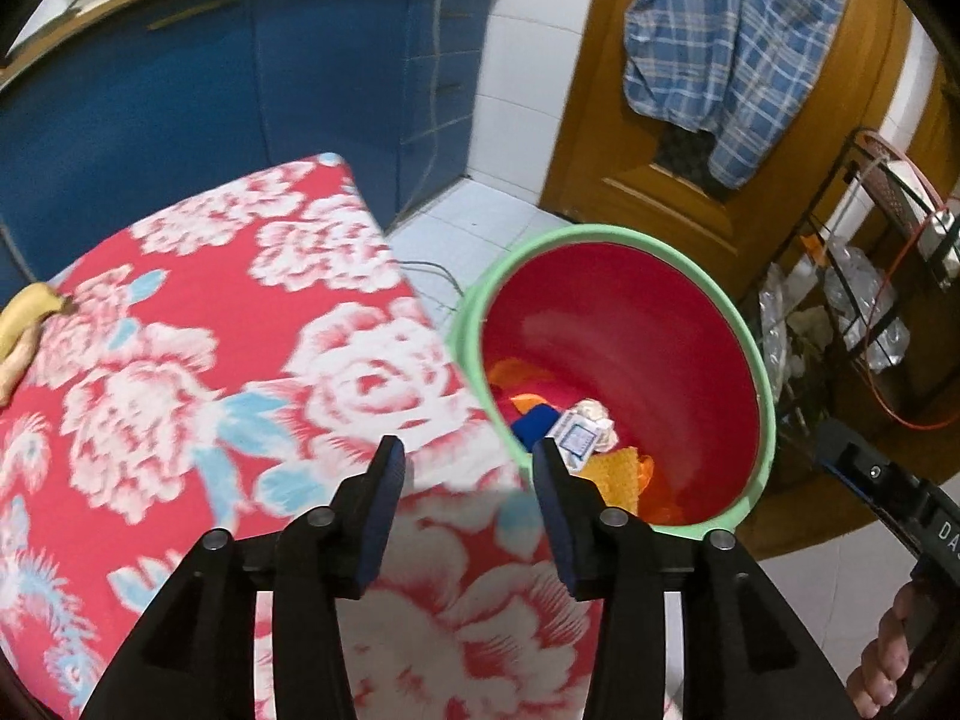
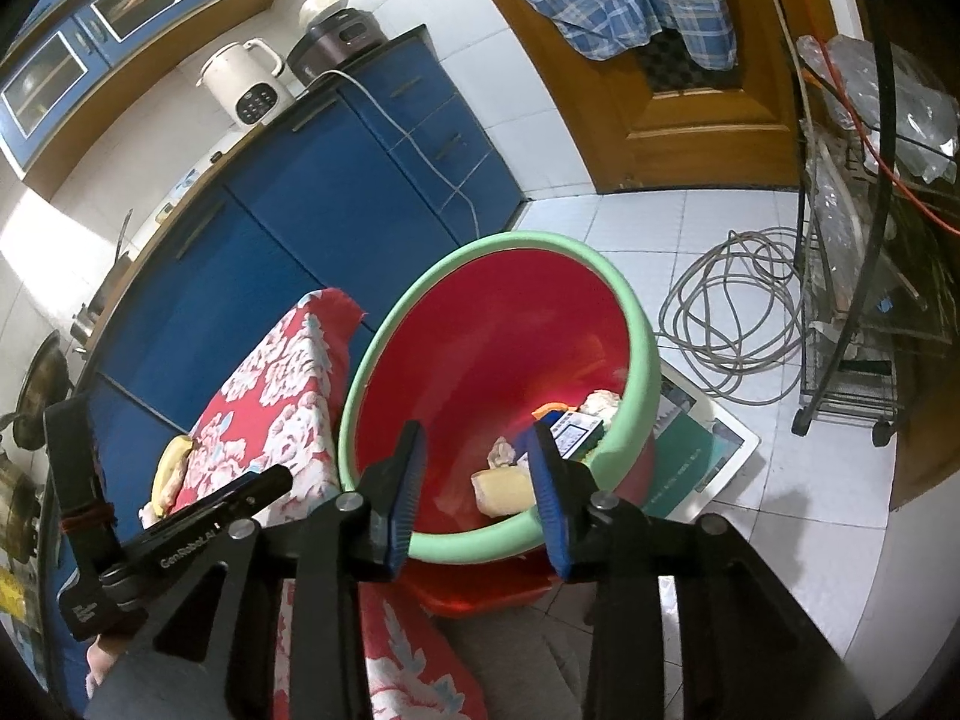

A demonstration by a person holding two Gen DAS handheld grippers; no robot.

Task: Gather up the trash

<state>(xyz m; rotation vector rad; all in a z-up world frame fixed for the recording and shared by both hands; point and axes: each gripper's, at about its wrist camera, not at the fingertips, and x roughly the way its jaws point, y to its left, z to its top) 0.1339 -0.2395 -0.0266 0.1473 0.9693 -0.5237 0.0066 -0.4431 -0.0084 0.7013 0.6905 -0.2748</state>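
A red bin with a green rim (image 1: 600, 232) (image 2: 510, 240) stands on the floor beside a table under a red floral cloth (image 1: 240, 330) (image 2: 270, 396). Inside the bin lie a crumpled white paper (image 1: 594, 413), a blue-and-white packet (image 1: 576, 438) (image 2: 576, 435), orange scraps (image 1: 618, 468) and a pale yellow piece (image 2: 501, 489). My left gripper (image 1: 468, 447) hangs open over the table's corner next to the bin, nothing between its fingers. My right gripper (image 2: 477, 429) is open above the bin's near rim, empty. A banana peel (image 1: 27, 312) (image 2: 171, 462) lies on the cloth's far side.
Blue cabinets (image 1: 210, 90) stand behind the table, a white kettle (image 2: 240, 81) on top. A wooden door (image 1: 630, 180) carries a plaid shirt (image 1: 732, 48). A coiled cable (image 2: 732, 312), a flat white panel (image 2: 714, 450) and a wire rack (image 2: 852, 300) crowd the tiled floor.
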